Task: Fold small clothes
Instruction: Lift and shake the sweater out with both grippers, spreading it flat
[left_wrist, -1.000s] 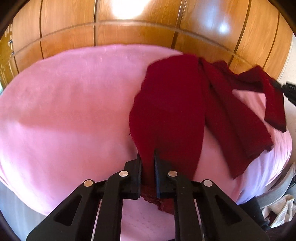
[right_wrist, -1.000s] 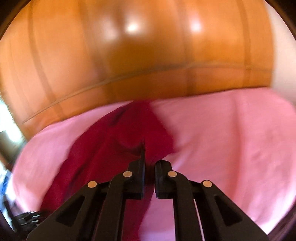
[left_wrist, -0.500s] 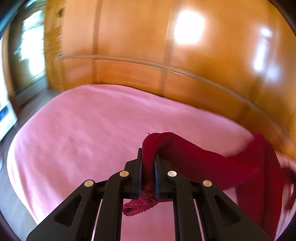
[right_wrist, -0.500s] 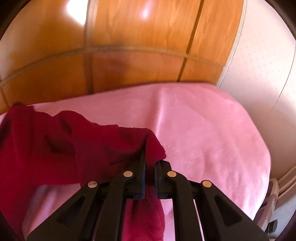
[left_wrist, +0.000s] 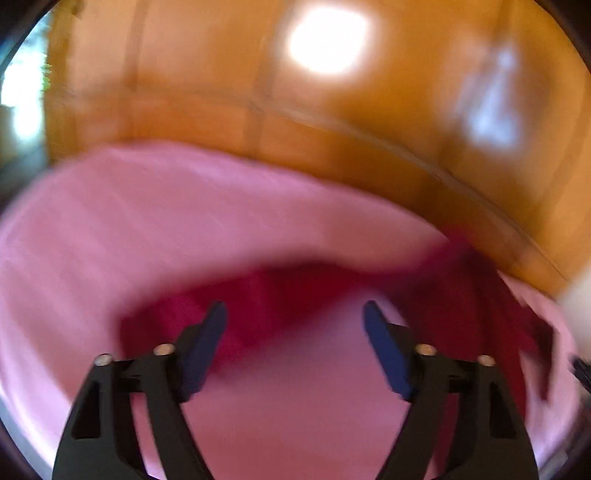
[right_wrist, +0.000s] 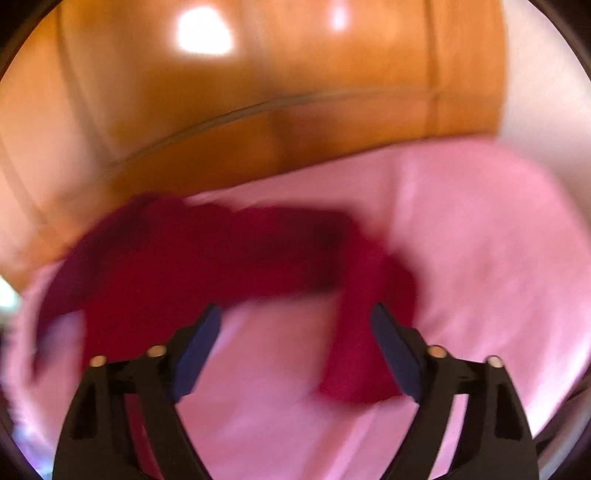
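A glossy orange-brown wooden panelled wall (left_wrist: 369, 122) fills the background of both blurred wrist views. Below it spreads the broad pink sheet-covered bed (left_wrist: 155, 229), which carries everything here. On it lies the dark red knitted small garment (right_wrist: 207, 254), stretched as a wide band across the middle of the sheet in the right wrist view, with one end turned down toward the camera. In the left wrist view the same cloth arcs from beside the near finger round to the far right edge of the bed.

The left claw (left_wrist: 295, 325) is spreading, its blue-padded fingers wide apart with only bare pink sheet between them; the red cloth sits just beyond and beside the left finger. The right claw (right_wrist: 295, 325) is likewise opening, and the turned-down end of the garment lies just inside its right finger, not pinched.

The risk, as I judge it, is that the freshly dropped cloth settles crooked or bunched, because both frames are smeared by fast movement. That loose end near the right finger could also snag and drag as the claw leaves, spoiling the lay before the next fold.
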